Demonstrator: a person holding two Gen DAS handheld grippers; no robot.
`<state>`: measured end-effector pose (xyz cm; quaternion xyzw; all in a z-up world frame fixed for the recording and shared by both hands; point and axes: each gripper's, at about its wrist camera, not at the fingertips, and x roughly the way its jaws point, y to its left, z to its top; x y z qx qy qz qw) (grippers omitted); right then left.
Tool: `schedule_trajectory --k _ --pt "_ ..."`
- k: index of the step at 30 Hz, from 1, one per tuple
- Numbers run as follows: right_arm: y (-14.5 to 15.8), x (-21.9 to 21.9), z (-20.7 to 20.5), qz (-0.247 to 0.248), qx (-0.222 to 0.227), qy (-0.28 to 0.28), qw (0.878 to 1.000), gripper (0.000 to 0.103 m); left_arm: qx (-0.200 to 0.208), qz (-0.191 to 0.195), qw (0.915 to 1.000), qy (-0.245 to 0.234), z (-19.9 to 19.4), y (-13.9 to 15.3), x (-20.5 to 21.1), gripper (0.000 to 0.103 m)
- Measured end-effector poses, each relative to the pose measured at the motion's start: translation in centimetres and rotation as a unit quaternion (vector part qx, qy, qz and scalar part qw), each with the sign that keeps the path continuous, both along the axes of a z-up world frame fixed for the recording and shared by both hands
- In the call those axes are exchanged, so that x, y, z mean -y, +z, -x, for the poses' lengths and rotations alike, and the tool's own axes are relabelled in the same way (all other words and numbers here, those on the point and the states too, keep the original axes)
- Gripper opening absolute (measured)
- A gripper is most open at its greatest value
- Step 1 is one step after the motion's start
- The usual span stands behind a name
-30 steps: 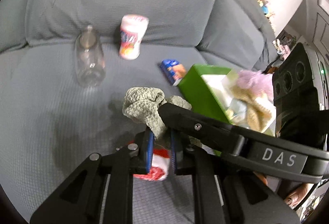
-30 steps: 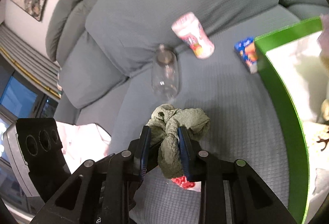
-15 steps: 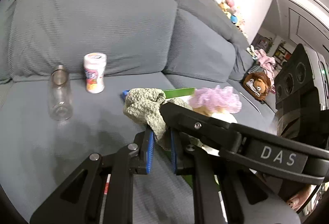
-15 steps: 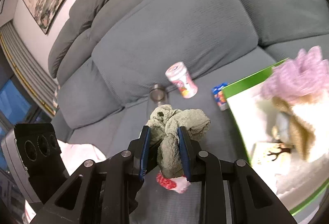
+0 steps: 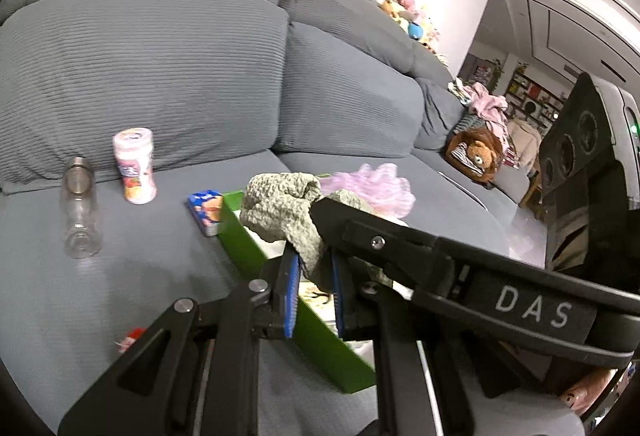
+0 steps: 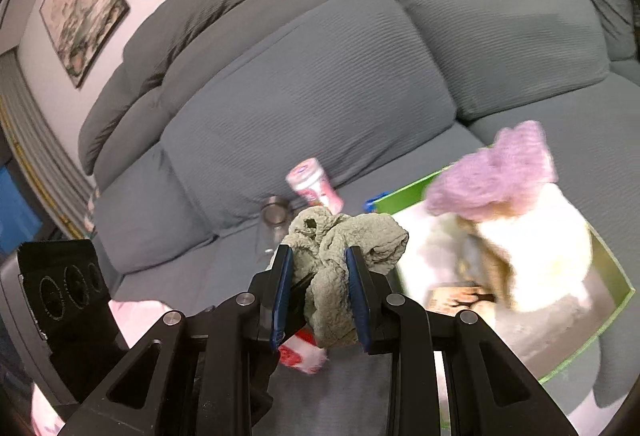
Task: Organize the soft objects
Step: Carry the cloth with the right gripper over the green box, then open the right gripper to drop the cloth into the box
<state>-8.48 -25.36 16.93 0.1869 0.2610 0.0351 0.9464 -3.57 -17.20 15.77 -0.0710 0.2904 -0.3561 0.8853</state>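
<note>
Since a second ago both hand-held grippers have risen from the sofa seat and carried the green knitted cloth toward the green box; the views have tilted up, so the red-and-white item that lay right under the fingers now sits lower and to the side.

Left wrist view: the left hand-held gripper (image 5: 313, 268) pinches the green knitted cloth (image 5: 282, 205) between its blue pads, with the cloth bunched above the fingertips. The right hand-held gripper (image 5: 348, 232) crosses in from the right and its black arm meets the same cloth. The cloth hangs over the near wall of the green box (image 5: 256, 252), which rests on the sofa (image 5: 140, 55). A purple fluffy item (image 5: 376, 183) sticks up from the box behind the cloth. On the seat to the left lie a clear bottle (image 5: 80, 211), a pink canister (image 5: 134, 165) standing against the back cushion, and a blue packet (image 5: 206, 209) touching the box's corner. A red-and-white item (image 5: 130, 338) shows at the lower left.

Right wrist view: the right hand-held gripper (image 6: 320, 284) is pressed onto the cloth (image 6: 344, 248), which bulges above and droops below the pads. The box (image 6: 616, 300) lies to the right, holding the purple fluffy item (image 6: 496, 171) and pale things blurred beyond telling.
</note>
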Motion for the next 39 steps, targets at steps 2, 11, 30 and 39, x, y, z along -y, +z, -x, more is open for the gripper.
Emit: schedule_trajectory --k 2,11,30,39 --pt "-0.3 0.8 0.6 0.0 -0.002 -0.02 1.0 0.03 -0.001 -0.005 0.9999 -0.011 0.3 -0.3 1.0 0.01" --pt "-2.5 6.2 1.9 -0.033 -0.042 -0.084 0.995 0.03 -0.063 -0.018 0.9957 -0.066 -0.2 -2.8 6.2 0.01" --pt "-5.4 9.3 0.4 -0.024 -0.132 -0.16 0.978 0.031 -0.14 -0.061 0.9837 -0.095 -1.6 -6.2 10.6 0.015" --pt "-3.8 9.2 1.9 -0.03 -0.091 -0.165 0.982 0.049 -0.153 -0.029 0.9841 -0.086 -1.3 -4.9 8.3 0.057"
